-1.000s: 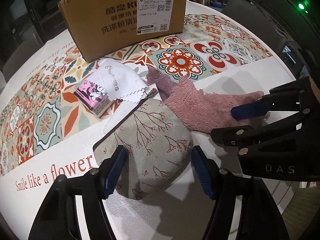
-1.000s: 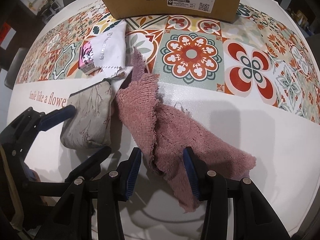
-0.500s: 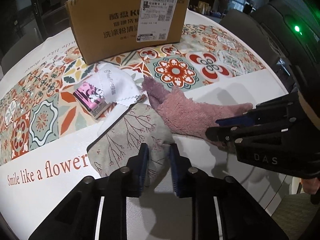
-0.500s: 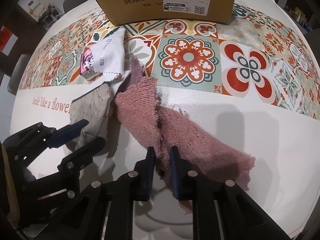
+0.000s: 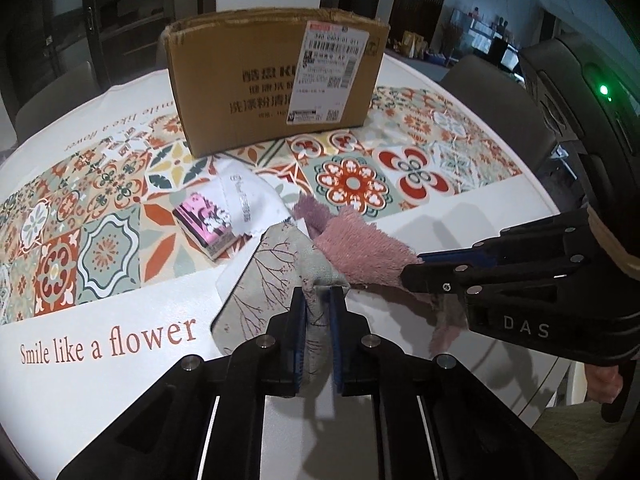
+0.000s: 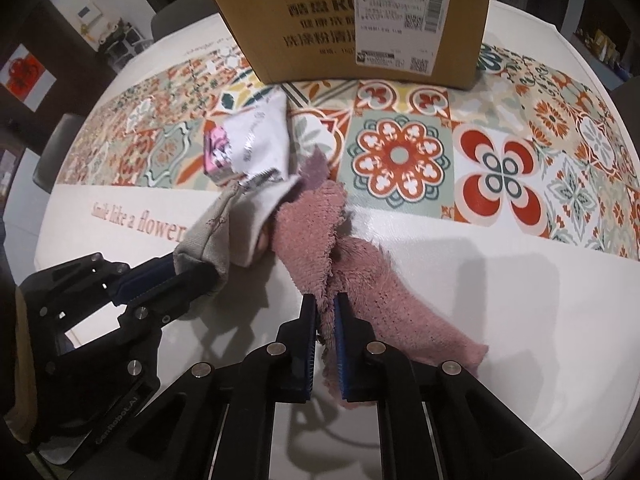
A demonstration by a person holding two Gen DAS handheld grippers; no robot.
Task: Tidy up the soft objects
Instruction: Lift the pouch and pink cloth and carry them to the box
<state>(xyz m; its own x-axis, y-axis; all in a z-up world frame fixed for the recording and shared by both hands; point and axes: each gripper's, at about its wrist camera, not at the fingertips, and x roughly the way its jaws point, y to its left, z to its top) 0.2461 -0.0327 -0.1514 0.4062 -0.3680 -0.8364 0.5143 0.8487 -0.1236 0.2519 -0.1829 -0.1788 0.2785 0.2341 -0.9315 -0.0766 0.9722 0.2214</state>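
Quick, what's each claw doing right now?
Left gripper: shut on the pouch.
Right gripper: shut on the pink towel.

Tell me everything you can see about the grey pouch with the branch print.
The pouch is flat grey woven fabric printed with thin reddish branches and a dark zip edge. The left gripper is shut on its near end, bunching the cloth between the blue fingers and lifting that end. Its far corner meets the pink towel and lies by the white cloth. The rest drapes down to the table.
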